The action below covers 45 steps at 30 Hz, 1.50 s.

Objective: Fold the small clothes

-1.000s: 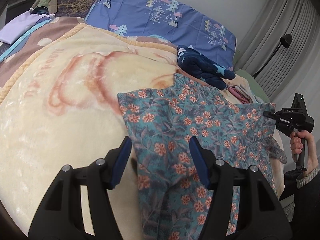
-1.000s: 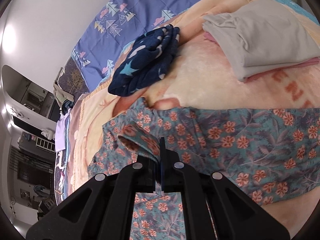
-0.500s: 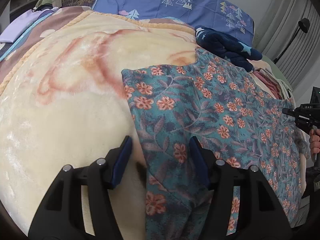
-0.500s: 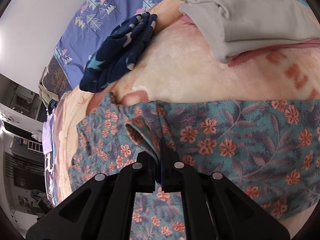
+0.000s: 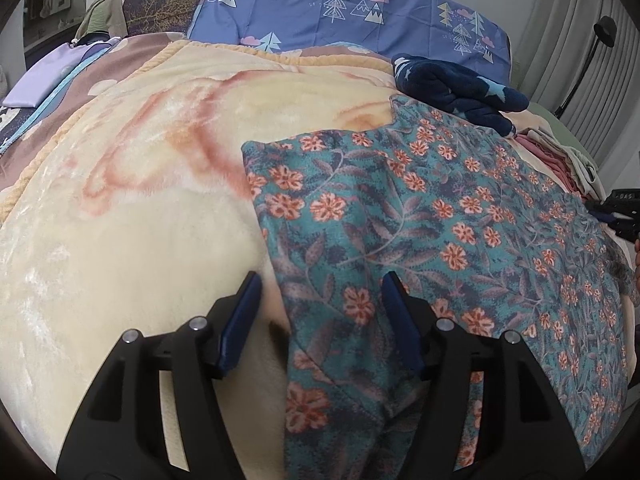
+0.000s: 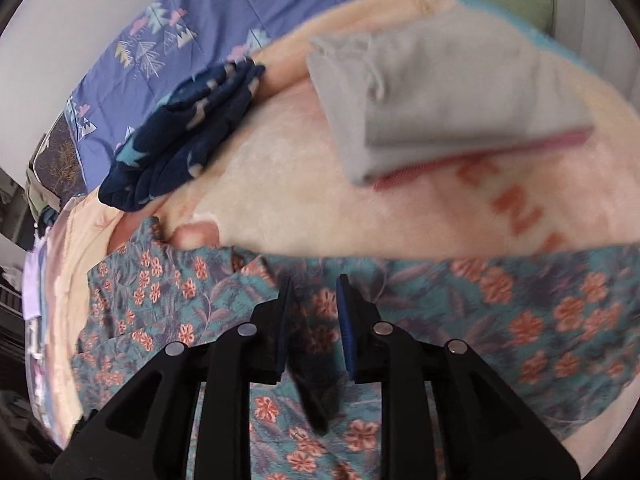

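A teal garment with orange flowers (image 5: 420,232) lies spread flat on the cream blanket (image 5: 140,208). My left gripper (image 5: 320,312) hovers low over the garment's left edge. Its jaws are opening, and the hem lies under the gap with neither pad pressing on it. In the right wrist view the same floral garment (image 6: 520,320) stretches across the frame. My right gripper (image 6: 316,312) is just above it with its jaws opening, and only flat cloth shows beneath the narrow gap. The right gripper (image 5: 598,213) also shows at the garment's far right end.
A folded navy star-print garment (image 6: 184,136) lies beyond the floral one. To its right, a folded grey garment (image 6: 440,96) sits on a pink one (image 6: 480,152). A blue tree-print pillow (image 5: 360,12) backs the bed. A black lamp (image 5: 604,36) stands by the curtain.
The right jaws parted and let go of the pinched fold, which now lies flat. The left gripper sank closer to the garment's left edge.
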Each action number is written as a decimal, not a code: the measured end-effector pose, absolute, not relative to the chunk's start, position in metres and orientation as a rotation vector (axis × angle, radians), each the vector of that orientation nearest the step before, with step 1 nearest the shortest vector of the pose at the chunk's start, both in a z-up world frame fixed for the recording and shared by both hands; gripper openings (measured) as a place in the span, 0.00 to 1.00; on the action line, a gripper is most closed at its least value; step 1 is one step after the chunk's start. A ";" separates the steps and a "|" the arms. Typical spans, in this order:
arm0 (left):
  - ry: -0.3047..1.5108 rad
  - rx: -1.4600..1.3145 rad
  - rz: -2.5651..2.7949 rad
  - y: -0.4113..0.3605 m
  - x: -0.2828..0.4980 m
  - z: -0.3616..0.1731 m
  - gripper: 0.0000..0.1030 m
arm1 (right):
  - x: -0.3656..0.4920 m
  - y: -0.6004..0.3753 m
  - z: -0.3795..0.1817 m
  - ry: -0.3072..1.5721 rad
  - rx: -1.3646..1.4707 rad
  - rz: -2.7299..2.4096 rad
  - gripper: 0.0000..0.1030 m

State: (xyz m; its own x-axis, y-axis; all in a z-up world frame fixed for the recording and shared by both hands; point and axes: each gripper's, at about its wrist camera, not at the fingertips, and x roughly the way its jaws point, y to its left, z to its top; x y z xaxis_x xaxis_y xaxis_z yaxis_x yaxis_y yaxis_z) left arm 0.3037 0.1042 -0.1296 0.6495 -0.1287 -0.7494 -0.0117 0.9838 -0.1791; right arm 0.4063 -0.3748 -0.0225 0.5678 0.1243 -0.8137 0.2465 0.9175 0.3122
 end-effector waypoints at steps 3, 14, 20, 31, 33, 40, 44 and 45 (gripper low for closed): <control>0.856 -0.163 -0.061 0.104 0.303 -0.130 0.63 | 0.397 -0.360 -0.009 0.926 0.374 -0.014 0.11; 0.852 -0.153 -0.056 0.102 0.304 -0.132 0.64 | 0.395 -0.339 -0.056 1.070 0.358 -0.009 0.00; 0.853 -0.159 -0.058 0.103 0.304 -0.133 0.65 | 0.382 -0.350 -0.043 1.040 0.474 0.040 0.19; 0.853 -0.155 -0.057 0.103 0.304 -0.133 0.65 | 0.249 -0.544 -0.001 0.705 0.832 -0.194 0.55; 0.853 -0.155 -0.057 0.103 0.304 -0.133 0.65 | 0.216 -0.591 -0.012 0.668 0.912 -0.270 0.55; 0.853 -0.153 -0.055 0.102 0.305 -0.133 0.66 | 0.120 -0.690 -0.070 0.532 1.244 -0.405 0.55; 0.853 -0.147 -0.052 0.102 0.304 -0.133 0.66 | 0.112 -0.701 -0.101 0.488 1.380 -0.385 0.55; 0.853 -0.143 -0.051 0.101 0.304 -0.133 0.66 | 0.113 -0.701 -0.107 0.461 1.418 -0.360 0.55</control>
